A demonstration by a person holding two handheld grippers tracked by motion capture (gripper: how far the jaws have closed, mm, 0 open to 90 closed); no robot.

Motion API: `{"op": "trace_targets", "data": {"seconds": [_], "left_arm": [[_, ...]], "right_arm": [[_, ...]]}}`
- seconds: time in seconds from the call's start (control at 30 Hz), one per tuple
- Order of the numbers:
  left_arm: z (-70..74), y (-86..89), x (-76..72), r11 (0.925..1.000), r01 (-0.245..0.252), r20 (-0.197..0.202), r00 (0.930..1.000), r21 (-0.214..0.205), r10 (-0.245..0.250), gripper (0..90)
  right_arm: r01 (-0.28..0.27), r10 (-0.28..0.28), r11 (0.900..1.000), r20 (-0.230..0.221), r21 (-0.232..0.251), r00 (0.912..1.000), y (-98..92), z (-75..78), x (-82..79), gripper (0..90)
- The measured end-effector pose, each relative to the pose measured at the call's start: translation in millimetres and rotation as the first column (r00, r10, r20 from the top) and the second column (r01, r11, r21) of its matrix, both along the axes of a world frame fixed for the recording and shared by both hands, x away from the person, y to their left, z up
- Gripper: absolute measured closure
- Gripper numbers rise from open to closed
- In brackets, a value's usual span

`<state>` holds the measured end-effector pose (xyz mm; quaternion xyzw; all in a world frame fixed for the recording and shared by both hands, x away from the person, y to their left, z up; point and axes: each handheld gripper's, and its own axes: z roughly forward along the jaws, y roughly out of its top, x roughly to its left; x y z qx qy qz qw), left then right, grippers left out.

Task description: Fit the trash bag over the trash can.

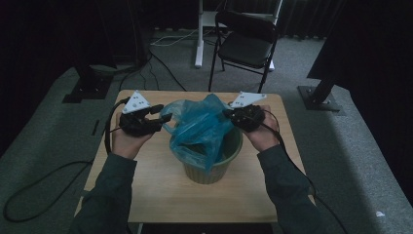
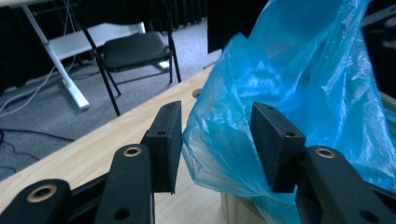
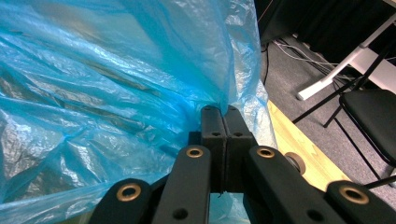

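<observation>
Item: left gripper (image 1: 164,115), black, two-jaw, grey three-cornered plate on top, at nine o'clock of the bin. Jaws wide apart; a fold of the bag lies between the pads (image 2: 166,144), unpinched.

Item: crinkled translucent blue plastic bag (image 1: 199,127), centre of the table, draped in and over the bin and rising above its rim.

Item: round olive-green plastic waste bin (image 1: 214,170), upright on the light wooden table (image 1: 151,190).

Item: right gripper (image 1: 229,114), black, same make, at two o'clock of the bin. Jaws pressed together, pinching the bag's edge.

Item: black folding chair (image 1: 246,41), twelve o'clock, on grey carpet beyond the table.
</observation>
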<state>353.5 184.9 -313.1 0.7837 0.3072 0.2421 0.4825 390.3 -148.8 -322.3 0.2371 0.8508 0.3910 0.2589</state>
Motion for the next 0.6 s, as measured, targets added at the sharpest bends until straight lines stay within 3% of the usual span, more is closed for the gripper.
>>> {"op": "trace_targets", "data": {"seconds": [0.13, 0.4, 0.6], "left_arm": [[0.3, 6.4, -1.4, 0.9999, -0.005, 0.012, 0.9999, -0.014, 0.005, 57.8], [-0.2, 25.3, -3.9, 0.9961, -0.032, 0.015, 0.9993, -0.082, 0.033, 56.3], [-0.8, 35.5, -6.1, 0.9935, -0.051, 0.015, 0.9985, -0.102, 0.053, 54.7]], "right_arm": [[-0.002, 0.002, 1.0000, -0.004, -0.001, 1.0000, -0.4, -0.1, 0.4, 89.6], [0.004, -0.004, 1.0000, -0.016, 0.005, 0.9999, -7.1, 0.8, 1.4, 89.7], [0.014, -0.014, 0.9999, -0.017, 0.008, 0.9998, -10.3, 2.5, 2.2, 89.7]]}}
